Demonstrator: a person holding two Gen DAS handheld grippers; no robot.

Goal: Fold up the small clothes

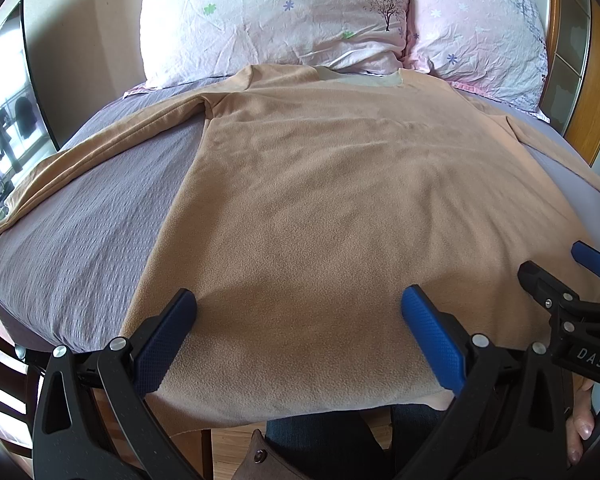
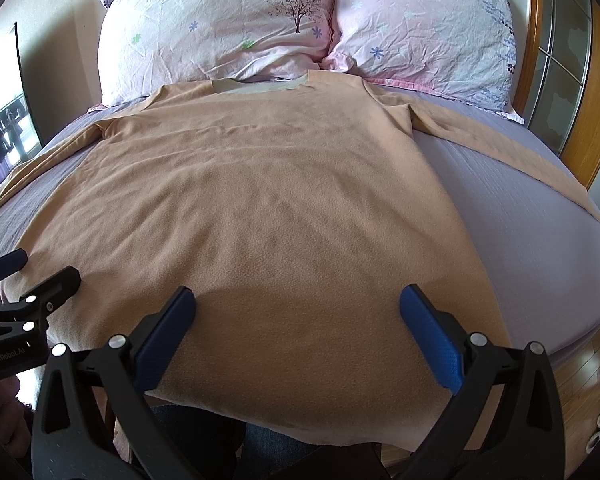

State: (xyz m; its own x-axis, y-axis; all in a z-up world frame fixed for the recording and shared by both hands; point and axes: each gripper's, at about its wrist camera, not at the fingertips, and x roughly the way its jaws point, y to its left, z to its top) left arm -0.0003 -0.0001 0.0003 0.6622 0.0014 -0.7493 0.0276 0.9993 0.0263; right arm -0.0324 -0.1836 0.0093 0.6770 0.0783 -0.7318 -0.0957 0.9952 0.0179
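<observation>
A tan long-sleeved fleece top (image 1: 320,184) lies flat on the bed, collar toward the pillows, both sleeves spread out to the sides; it also shows in the right wrist view (image 2: 260,200). Its hem hangs slightly over the near bed edge. My left gripper (image 1: 298,300) is open and empty, hovering over the hem's left part. My right gripper (image 2: 296,300) is open and empty over the hem's right part. The right gripper shows at the right edge of the left wrist view (image 1: 556,276), and the left gripper at the left edge of the right wrist view (image 2: 40,272).
The bed has a grey-purple sheet (image 1: 84,220). Two pink floral pillows (image 1: 268,16) (image 2: 424,28) lean at the wooden headboard (image 2: 580,120). A mirror or window (image 1: 4,120) is at the left. My knees in jeans are below the bed edge.
</observation>
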